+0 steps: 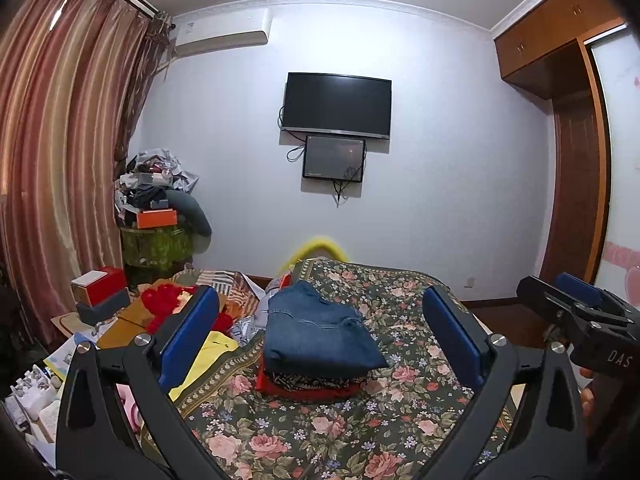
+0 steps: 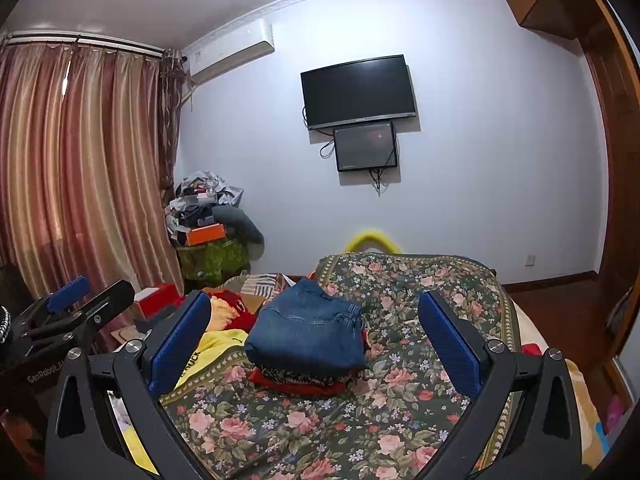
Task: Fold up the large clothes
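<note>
2 handheld grippers hang side by side above a floral bedspread, both spread wide and carrying nothing. The left gripper frames a folded pair of blue jeans between its blue pads, and the right gripper frames the same jeans from a spot just to the right. Each tool shows at the edge of the other's view: the right gripper on the right of the left wrist view, the left gripper on the left of the right wrist view.

The jeans sit on top of a folded red garment, making a stack of 2 near the middle of the bed, straight ahead of both grippers and below them. The stack's long axis appears to run away from the cameras toward the wall with the television, tilted a little to the left. Neither gripper touches the cloth.

By the look of it, this stack is finished, and the next large piece would come from the loose heap at the left edge of the bed, where a yellow garment lies beside red fabric. That heap lies to the left of the jeans, so the left gripper looks the nearer of the 2. The yellow garment lies partly behind the left gripper's near finger in both views, so its full spread cannot be told.
</note>
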Tool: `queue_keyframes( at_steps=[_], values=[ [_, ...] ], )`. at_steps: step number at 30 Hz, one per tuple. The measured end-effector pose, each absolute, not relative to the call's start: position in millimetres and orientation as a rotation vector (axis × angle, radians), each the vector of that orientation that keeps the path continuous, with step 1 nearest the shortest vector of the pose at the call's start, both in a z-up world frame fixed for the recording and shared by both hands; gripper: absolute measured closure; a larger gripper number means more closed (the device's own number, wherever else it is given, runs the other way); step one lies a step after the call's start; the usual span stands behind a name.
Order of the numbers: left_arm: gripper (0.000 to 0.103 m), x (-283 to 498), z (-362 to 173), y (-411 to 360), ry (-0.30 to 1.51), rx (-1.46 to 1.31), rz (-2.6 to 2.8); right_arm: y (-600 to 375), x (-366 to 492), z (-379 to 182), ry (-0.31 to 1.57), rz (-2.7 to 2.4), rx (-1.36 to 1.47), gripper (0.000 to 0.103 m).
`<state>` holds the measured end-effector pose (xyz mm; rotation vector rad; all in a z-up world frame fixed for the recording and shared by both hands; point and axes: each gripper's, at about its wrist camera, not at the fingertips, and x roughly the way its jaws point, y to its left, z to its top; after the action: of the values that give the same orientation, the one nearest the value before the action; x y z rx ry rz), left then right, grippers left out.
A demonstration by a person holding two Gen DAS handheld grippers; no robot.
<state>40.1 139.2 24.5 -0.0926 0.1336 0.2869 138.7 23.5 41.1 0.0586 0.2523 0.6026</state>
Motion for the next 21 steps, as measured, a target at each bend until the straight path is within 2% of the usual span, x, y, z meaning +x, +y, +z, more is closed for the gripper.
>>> queue_keyframes(
  at_steps=[21],
  values=[
    [0.001, 43.5, 18.2, 147.5, 0.161, -0.110, 0.246, 23.7, 143.2, 39.4, 0.270, 0.599, 0.062, 0.000]
  ],
)
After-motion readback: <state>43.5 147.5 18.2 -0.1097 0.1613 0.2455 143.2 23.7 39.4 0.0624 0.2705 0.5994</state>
